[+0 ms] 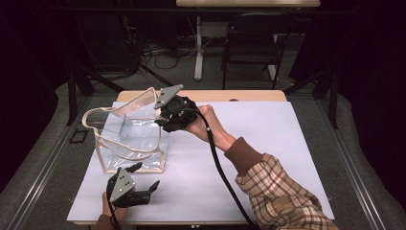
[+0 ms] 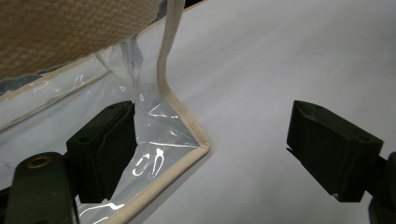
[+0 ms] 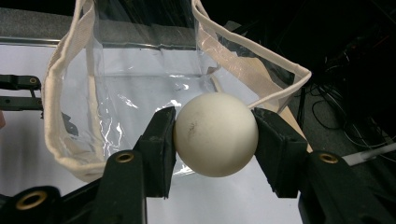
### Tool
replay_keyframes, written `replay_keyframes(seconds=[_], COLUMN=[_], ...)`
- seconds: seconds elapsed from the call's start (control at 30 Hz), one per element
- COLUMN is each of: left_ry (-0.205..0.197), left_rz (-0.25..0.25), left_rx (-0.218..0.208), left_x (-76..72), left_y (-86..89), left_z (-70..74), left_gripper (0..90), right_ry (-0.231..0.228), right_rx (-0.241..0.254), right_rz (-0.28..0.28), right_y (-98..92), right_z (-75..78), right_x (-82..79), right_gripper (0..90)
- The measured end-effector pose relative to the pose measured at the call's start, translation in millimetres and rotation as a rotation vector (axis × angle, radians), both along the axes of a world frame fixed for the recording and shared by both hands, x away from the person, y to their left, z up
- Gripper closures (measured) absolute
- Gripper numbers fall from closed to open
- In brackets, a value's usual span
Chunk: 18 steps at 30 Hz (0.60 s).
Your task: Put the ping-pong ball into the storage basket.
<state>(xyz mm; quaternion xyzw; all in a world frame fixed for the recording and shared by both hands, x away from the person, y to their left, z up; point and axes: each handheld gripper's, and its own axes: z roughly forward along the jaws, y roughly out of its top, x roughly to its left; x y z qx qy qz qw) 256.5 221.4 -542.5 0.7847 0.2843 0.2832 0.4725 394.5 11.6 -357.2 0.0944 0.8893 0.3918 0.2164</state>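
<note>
A clear plastic bag (image 1: 129, 139) with beige trim and handles stands on the white sheet at the left. My right gripper (image 1: 160, 115) hovers at the bag's upper right rim, shut on a white ball (image 3: 215, 134). In the right gripper view the ball sits squeezed between both pads (image 3: 161, 149), with the bag's open mouth (image 3: 116, 93) just beyond it. My left gripper (image 1: 146, 176) rests low at the bag's near right corner. Its jaws stand wide open, and the bag's trimmed bottom corner (image 2: 187, 140) lies between them, close to the left pad (image 2: 105, 149).
The white sheet (image 1: 268, 143) covers a wooden table (image 1: 249, 95), with bare sheet to the right of the bag. A sleeved forearm (image 1: 273, 187) crosses the sheet from the bottom right. Beyond the table stand a dark chair (image 1: 251, 48), a table leg and floor cables.
</note>
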Motion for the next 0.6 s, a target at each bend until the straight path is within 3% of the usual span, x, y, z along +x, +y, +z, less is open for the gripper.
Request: replay_keyframes(seconds=[0.6], left_ry=[0.0], left_rz=[-0.001], left_rx=[-0.004], left_x=[0.0], left_y=[-0.3], left_z=[-0.2], left_gripper=[16.1], right_ry=[0.002], right_rx=[-0.01], right_rz=[0.004], right_y=[9.3], right_z=[-1.3], right_x=[2.9], right_gripper=[51.0])
